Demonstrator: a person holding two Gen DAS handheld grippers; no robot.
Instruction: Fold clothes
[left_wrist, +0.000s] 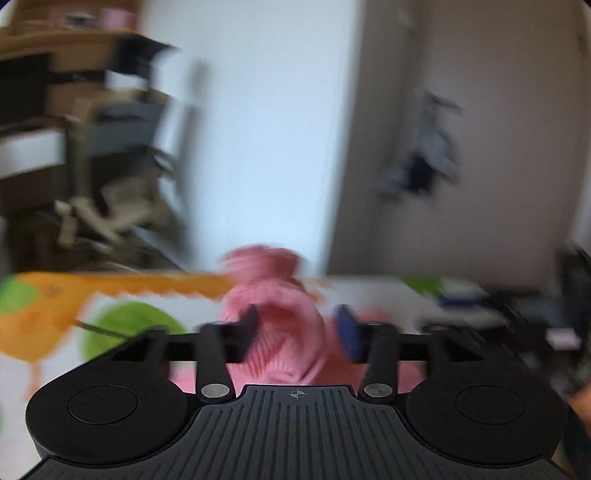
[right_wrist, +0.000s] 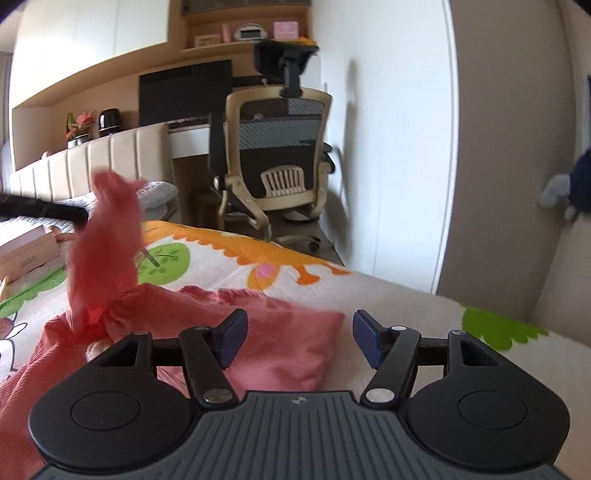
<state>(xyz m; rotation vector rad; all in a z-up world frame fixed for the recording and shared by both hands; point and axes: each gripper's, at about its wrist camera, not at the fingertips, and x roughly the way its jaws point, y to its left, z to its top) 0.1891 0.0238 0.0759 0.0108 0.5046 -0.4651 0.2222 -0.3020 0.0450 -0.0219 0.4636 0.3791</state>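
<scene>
A pink ribbed garment (right_wrist: 280, 332) lies on a bed cover printed in orange and green (right_wrist: 236, 251). One part of it is pulled up into the air at the left (right_wrist: 107, 229), next to the black tip of my left gripper (right_wrist: 79, 216). In the blurred left wrist view, a thick bunch of the pink garment (left_wrist: 280, 325) sits between the fingers of my left gripper (left_wrist: 297, 328), whose jaws stand partly apart around it. My right gripper (right_wrist: 300, 338) is open just above the garment's flat right edge, with nothing between its fingers.
A beige office chair (right_wrist: 280, 155) and a desk stand beyond the bed's far edge. A padded headboard (right_wrist: 110, 158) runs along the left, with a cardboard box (right_wrist: 26, 247) beside it. A white wall and a grey door are on the right, where a soft toy (right_wrist: 569, 184) hangs.
</scene>
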